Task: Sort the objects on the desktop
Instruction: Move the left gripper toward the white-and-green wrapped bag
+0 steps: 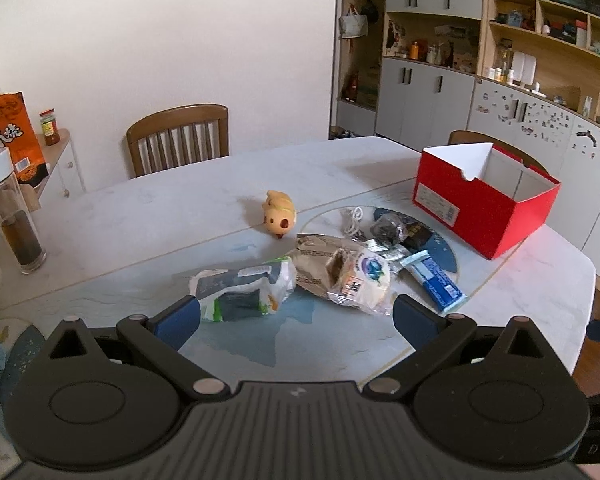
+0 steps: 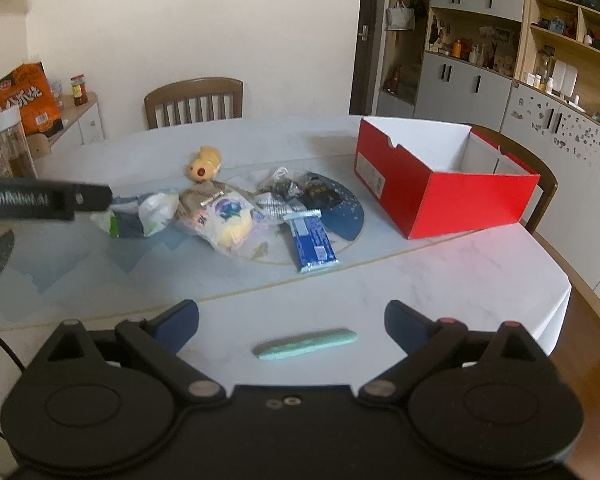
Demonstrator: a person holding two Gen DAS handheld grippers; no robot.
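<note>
1. White marble-patterned table (image 2: 440, 276) with a blue-patterned mat (image 1: 260, 344) fills both views; wooden chairs and grey storage cabinets stand behind it.
2. Red box (image 2: 452, 200): open top, white interior. No contents show in the part of the interior that is visible.
3. Clear bottle (image 1: 14, 216): white cap, dark contents in its lower part, upright at the left table edge.
4. Loose pile on the mat, left of the red box: white-and-green packet (image 1: 244, 288), round wrapped snack (image 1: 360, 280), blue wrapper (image 2: 312, 240), dark packets (image 1: 400, 228), white cord (image 1: 352, 220). Yellow toy (image 1: 280, 216) stands just behind the pile.
5. Left gripper (image 1: 296, 316): jaws spread wide, nothing held. The white-and-green packet lies just ahead of its left blue pad; the round wrapped snack lies ahead near the right pad.
6. Right gripper (image 2: 292, 320): jaws spread wide, nothing held. A pale green, blurred oblong item (image 2: 304, 344) lies on the table between its fingers. The pile is well ahead.
</note>
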